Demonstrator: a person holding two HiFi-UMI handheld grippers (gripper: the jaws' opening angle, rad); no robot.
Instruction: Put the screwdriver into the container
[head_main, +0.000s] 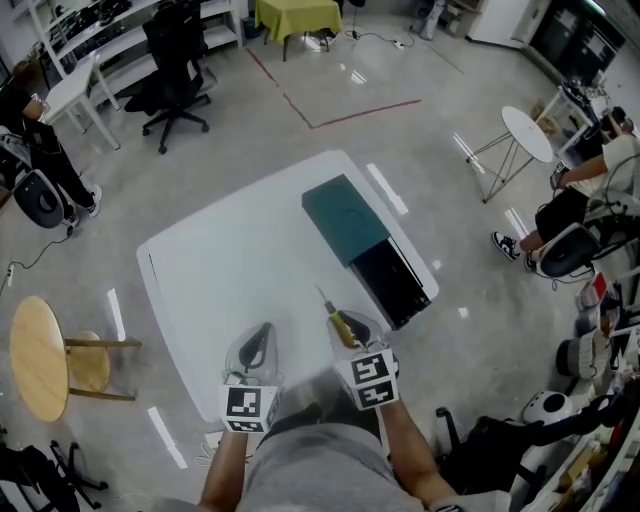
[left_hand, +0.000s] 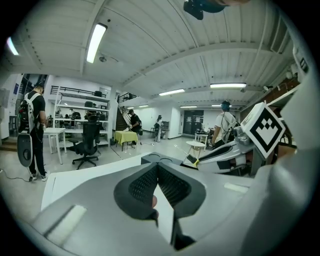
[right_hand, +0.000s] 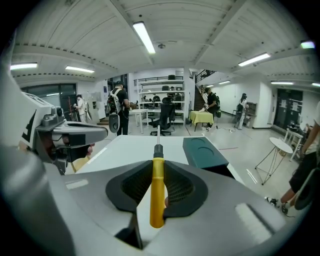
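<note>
Above the white table (head_main: 220, 270), right tongs (right_hand: 158, 167) clamping yellow-handled screwdriver (right_hand: 157, 200), black collar, thin shaft, left tongs (left_hand: 157, 168) closed, empty.

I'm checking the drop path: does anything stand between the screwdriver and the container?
Nothing visible: bare white table lies between the yellow-handled screwdriver and the black rectangular container. A dark teal lid covers only its far half.
</note>
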